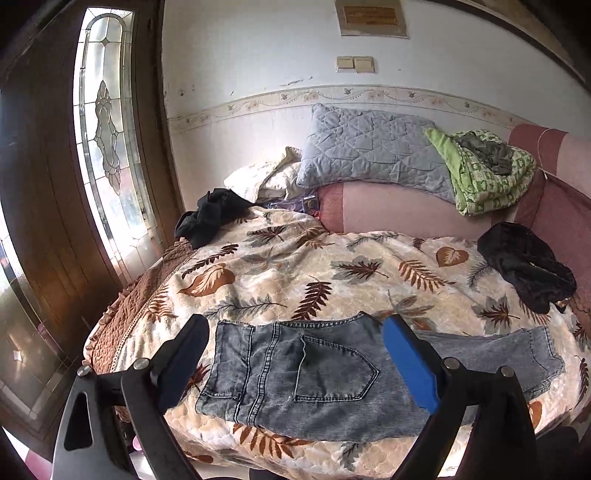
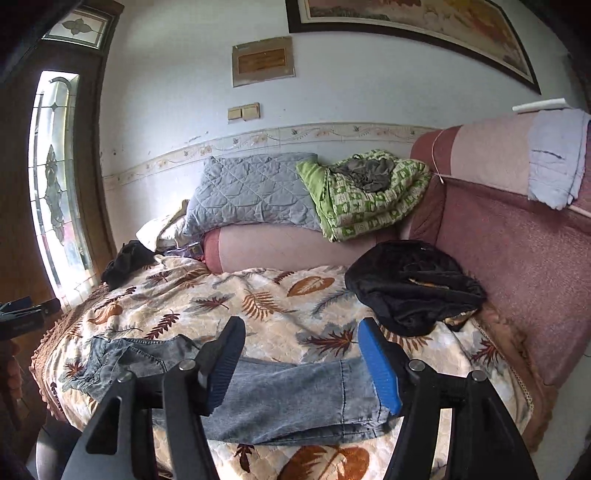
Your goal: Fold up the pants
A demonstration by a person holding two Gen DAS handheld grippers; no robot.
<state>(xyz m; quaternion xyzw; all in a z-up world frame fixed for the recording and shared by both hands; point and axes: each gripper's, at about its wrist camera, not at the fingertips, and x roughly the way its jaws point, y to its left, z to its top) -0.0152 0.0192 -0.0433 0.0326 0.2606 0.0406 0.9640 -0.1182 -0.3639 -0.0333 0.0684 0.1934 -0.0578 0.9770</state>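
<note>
Both tongs, the left gripper [image 1: 295, 332] and right gripper [image 2: 301, 336], hang spread and empty above the faded blue denim pants [image 1: 295, 376], folded lengthwise along the leaf-patterned bedspread's [image 1: 295, 266] near edge; crosswise folds seemingly remain. Beyond, a crumpled black garment [image 2: 413, 284] waits.

Ahead, a white wall [image 1: 258, 55] with a floral border strip [image 1: 332, 96], a pair of cream switches [image 1: 355, 63] and a small framed plaque [image 2: 263, 61]. Higher up and to the right, a large dark-framed picture [image 2: 413, 22]. To the left, a dark wooden door [image 1: 48, 177] with a tall leaded-glass pane [image 1: 107, 122], daylight pouring through. Directly below and ahead, a bed under a leaf-patterned cover [image 1: 295, 266]. At the far side, a pink bolster [image 2: 280, 249] bearing a grey quilted pillow [image 1: 369, 151] and a green patterned blanket [image 2: 365, 199]. To the right, a maroon padded backrest [image 2: 517, 251].
</note>
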